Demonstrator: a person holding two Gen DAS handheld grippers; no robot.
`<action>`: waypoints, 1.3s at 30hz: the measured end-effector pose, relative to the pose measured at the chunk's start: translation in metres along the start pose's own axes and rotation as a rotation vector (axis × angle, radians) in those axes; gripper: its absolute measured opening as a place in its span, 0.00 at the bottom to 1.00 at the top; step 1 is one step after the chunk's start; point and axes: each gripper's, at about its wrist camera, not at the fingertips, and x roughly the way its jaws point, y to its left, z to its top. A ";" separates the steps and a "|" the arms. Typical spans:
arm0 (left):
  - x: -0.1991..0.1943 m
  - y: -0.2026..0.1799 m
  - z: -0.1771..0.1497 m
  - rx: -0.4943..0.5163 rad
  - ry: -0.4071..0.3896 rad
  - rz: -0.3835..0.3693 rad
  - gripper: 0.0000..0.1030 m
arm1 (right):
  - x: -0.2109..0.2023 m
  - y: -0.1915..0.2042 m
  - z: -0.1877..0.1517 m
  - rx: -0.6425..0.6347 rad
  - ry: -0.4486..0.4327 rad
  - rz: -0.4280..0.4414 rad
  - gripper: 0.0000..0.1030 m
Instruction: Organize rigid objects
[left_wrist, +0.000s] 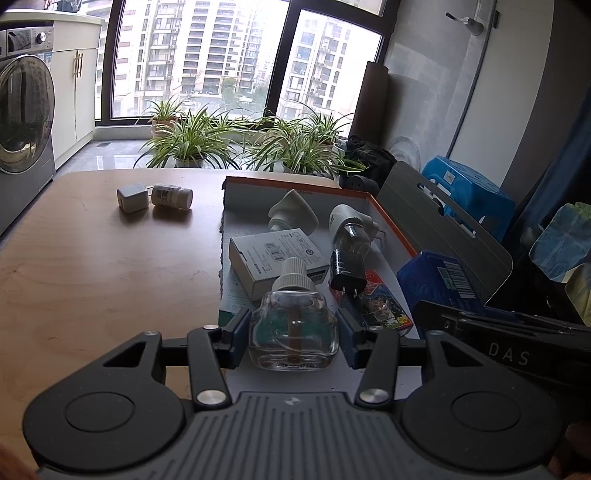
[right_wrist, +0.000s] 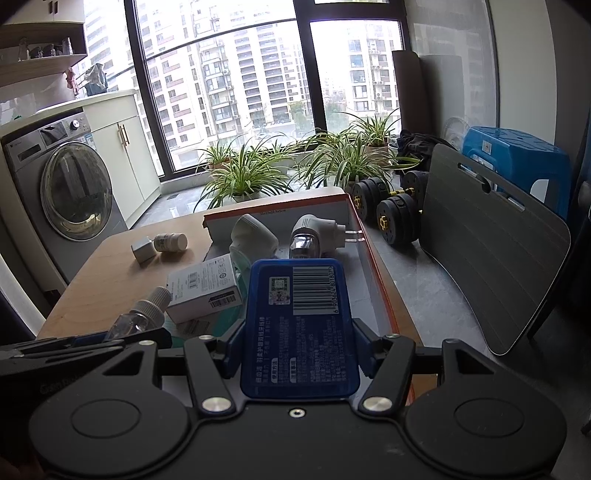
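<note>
My left gripper (left_wrist: 293, 332) is shut on a clear glass bottle (left_wrist: 293, 328) with a ribbed white cap, held over the near end of the orange-rimmed cardboard box (left_wrist: 391, 225). My right gripper (right_wrist: 295, 343) is shut on a flat blue plastic case (right_wrist: 299, 325) with a barcode, held over the same box (right_wrist: 373, 258). In the box lie a grey carton (left_wrist: 273, 258), two white plug-in devices (left_wrist: 293, 214), a black plug (left_wrist: 347, 269) and a colourful card pack (left_wrist: 384, 306). On the wooden table (left_wrist: 92, 266) a white cube adapter (left_wrist: 132, 198) and a white pill bottle (left_wrist: 171, 195) lie outside the box.
A washing machine (right_wrist: 70, 188) stands left of the table. Potted plants (left_wrist: 192, 140) line the window behind it. A grey board (right_wrist: 491, 266), dumbbells (right_wrist: 391, 206) and a blue stool (right_wrist: 517, 155) are on the floor to the right.
</note>
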 end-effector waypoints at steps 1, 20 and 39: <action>0.000 0.000 0.000 0.001 0.000 -0.001 0.48 | 0.000 -0.001 0.000 0.001 0.000 0.000 0.69; 0.007 -0.002 0.000 0.009 0.018 -0.005 0.48 | -0.002 0.005 -0.020 0.009 0.018 -0.004 0.69; 0.015 -0.003 -0.001 0.021 0.033 -0.014 0.48 | -0.001 0.003 -0.016 0.021 0.033 -0.010 0.70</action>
